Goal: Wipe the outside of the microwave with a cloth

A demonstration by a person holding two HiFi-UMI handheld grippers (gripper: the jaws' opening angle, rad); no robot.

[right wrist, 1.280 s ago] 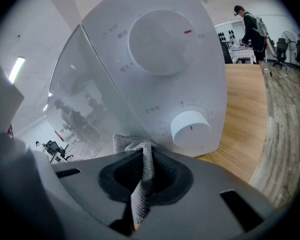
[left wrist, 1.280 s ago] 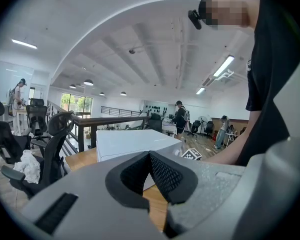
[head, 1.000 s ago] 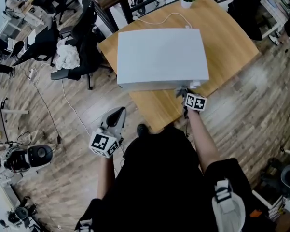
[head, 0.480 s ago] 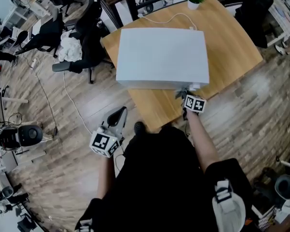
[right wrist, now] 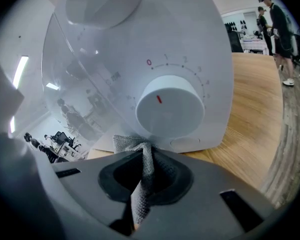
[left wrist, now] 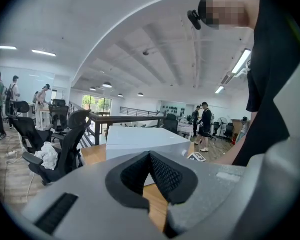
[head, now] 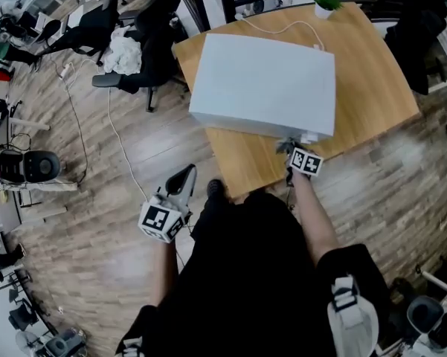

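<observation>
The white box-shaped microwave (head: pixel 264 84) stood on the light wooden table (head: pixel 372 73). The right gripper (right wrist: pixel 146 159) had its jaws clamped on the grey woven cloth (right wrist: pixel 140 194), positioned at the microwave's lower front edge, below the round white dial (right wrist: pixel 169 106). The left gripper (left wrist: pixel 150 156) was held clear of the table. Its jaws were fully together and empty.
</observation>
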